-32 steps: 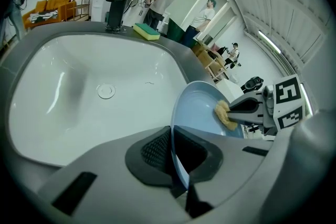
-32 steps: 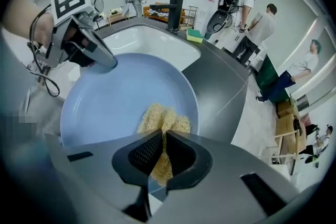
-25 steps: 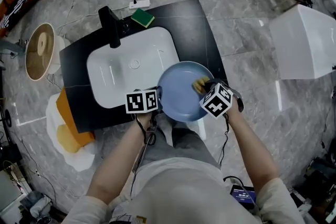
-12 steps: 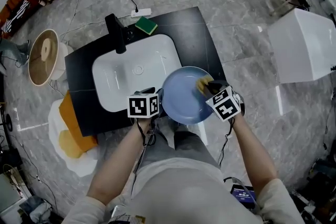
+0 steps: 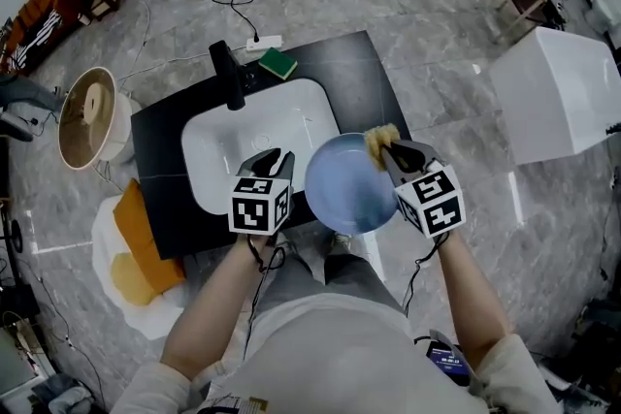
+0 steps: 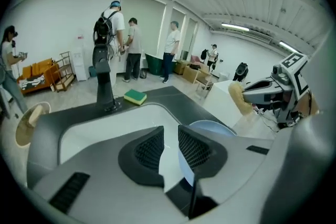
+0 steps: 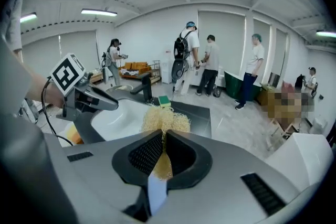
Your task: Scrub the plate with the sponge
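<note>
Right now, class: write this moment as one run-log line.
left gripper: closing, plate rim between jaws, unpressed | right gripper: shut on yellow sponge at plate's far rim

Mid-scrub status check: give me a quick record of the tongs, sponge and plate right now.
left tongs: closing, nothing gripped; plate sits just to their right
right tongs: shut on yellow sponge
blue plate: at front of black counter, beside white sink
sponge position: over plate's far rim; contact unclear
green sponge: lying by faucet
</note>
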A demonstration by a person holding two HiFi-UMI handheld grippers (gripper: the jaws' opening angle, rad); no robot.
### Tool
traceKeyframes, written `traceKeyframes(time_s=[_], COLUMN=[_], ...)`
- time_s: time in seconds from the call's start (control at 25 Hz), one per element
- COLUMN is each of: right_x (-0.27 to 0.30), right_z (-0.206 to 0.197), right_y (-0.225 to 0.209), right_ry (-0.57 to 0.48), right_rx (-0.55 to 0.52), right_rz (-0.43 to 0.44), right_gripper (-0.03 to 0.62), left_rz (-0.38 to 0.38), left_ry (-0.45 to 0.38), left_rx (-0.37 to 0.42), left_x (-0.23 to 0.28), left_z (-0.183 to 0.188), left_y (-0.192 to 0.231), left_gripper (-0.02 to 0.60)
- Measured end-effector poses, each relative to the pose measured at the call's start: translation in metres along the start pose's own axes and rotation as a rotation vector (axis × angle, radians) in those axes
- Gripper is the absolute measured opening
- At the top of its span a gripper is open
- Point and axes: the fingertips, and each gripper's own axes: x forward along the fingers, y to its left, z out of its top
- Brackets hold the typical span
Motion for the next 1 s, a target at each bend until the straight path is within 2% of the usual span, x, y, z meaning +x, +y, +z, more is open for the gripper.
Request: traceKeyframes(time_s=[0.12,0.24,0.44,0.68,0.84,1.0], right_x=[-0.021,-0.046,-0.081,-0.125,-0.153,-0.181], right_z=[0.032,0.06,0.098,0.14,0.162,0.18], right_y=[0.008,0.015,0.029,0.051,0.06,0.066], right_ry=[-0.085,-0.175,-0.307,-0.454,-0.543,-0.628], right_rx=[-0.008,-0.033,-0.056,-0.07,-0.027,-0.043], right_rz=[-0.013,-0.052,-0.089,-0.092,-0.071,-0.123], right_gripper=[0.048,0.048,0.048,0.048,0.048,0.048], left_rz=[0.012,0.029,0.038,-0.041,-0.042,-0.017], left_ry=[-0.092,-0.139,-0.232,-0.415,-0.514,-0.592], left_rx=[0.067,0.139,0.192,0.217,0.313,0.402], left_x=[-0.023,-0.046,-0.089,-0.139,-0.168,-0.194], left_z=[0.026,0.046,0.08,0.122,0.143,0.161], left_y=[0.001,0.0,-0.004,-0.022,-0.034,-0.05], left_gripper=[0.077,0.072,0.064,0.047,0.043,0.04])
